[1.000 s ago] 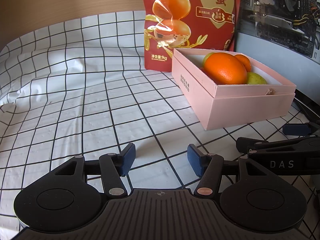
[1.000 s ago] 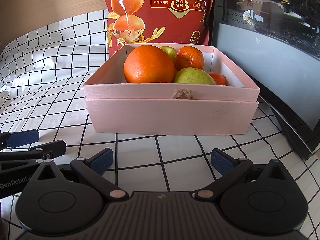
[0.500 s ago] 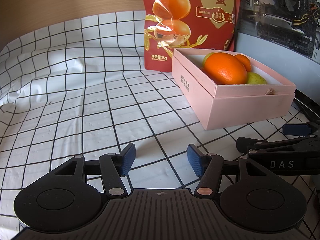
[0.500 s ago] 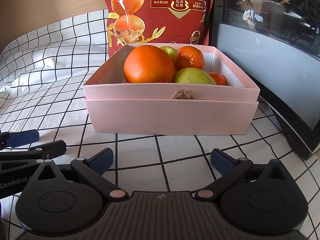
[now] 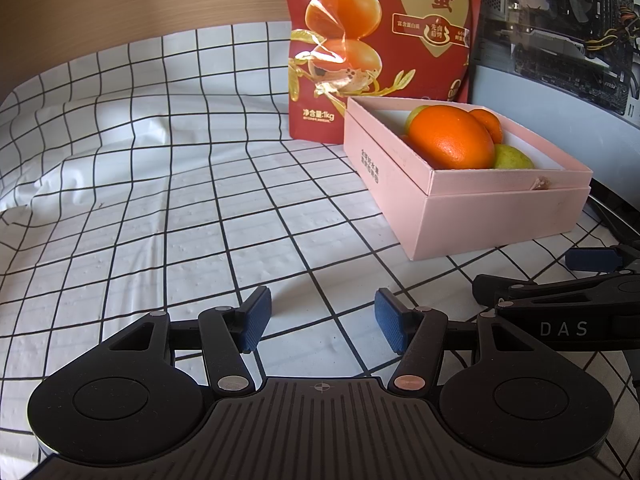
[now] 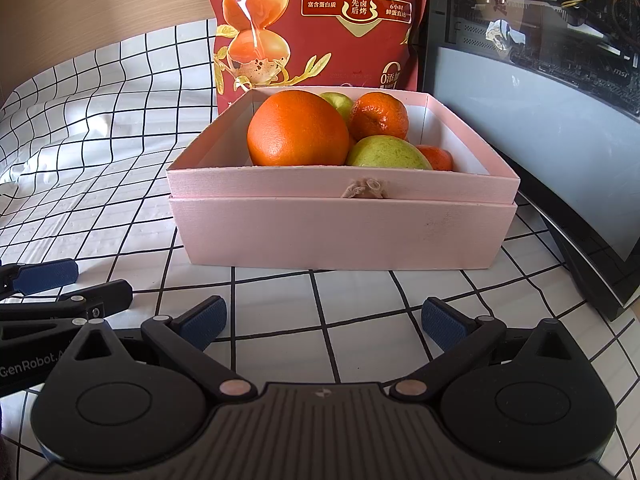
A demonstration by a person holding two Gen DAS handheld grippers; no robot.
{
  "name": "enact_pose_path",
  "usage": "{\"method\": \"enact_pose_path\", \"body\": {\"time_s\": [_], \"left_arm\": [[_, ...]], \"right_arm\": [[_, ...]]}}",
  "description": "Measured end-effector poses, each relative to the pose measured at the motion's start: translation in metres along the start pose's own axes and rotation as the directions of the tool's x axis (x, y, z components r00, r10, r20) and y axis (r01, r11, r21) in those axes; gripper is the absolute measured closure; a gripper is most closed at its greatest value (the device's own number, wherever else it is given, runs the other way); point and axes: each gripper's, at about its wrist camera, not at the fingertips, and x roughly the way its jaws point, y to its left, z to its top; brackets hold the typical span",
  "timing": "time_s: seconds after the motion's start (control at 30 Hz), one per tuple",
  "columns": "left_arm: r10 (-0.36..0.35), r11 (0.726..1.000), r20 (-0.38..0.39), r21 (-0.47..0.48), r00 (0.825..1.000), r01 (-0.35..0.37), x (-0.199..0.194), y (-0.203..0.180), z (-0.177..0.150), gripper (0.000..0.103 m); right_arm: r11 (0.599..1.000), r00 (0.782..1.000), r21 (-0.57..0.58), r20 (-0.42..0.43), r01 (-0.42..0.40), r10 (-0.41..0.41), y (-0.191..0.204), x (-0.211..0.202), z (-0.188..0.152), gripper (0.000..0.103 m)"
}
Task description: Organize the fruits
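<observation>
A pink box [image 6: 340, 236] stands on the checked cloth right in front of my right gripper [image 6: 323, 322], which is open and holds nothing. Inside lie a large orange [image 6: 298, 128], a green pear [image 6: 386, 154], a mandarin [image 6: 380, 116], a second green fruit [image 6: 338, 102] behind and a small mandarin [image 6: 438, 157] low at the right. In the left wrist view the pink box [image 5: 500, 220] sits to the right with the large orange [image 5: 452, 142] showing. My left gripper [image 5: 322, 322] is open and empty over bare cloth.
A tall red snack bag [image 6: 316, 24] stands behind the box. A dark computer case with a glass panel [image 6: 540, 100] lines the right side. The checked cloth [image 5: 140, 200] spreads out to the left, wrinkled near its far edge. Each gripper shows in the other's view [image 5: 560, 304].
</observation>
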Motion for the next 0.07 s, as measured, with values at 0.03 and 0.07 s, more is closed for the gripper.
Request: {"method": "enact_pose_path", "body": {"time_s": [0.03,0.07], "left_arm": [[0.002,1.000,0.000,0.001,1.000,-0.002,0.0001,-0.0003,0.0001,0.040],[0.002,1.000,0.000,-0.001,1.000,-0.002,0.0001,-0.0001,0.0001,0.040]], "right_arm": [[1.000,1.000,0.000,0.000,0.000,0.000,0.0000,0.0000,0.0000,0.000],[1.000,1.000,0.000,0.000,0.000,0.000,0.0000,0.0000,0.0000,0.000]]}}
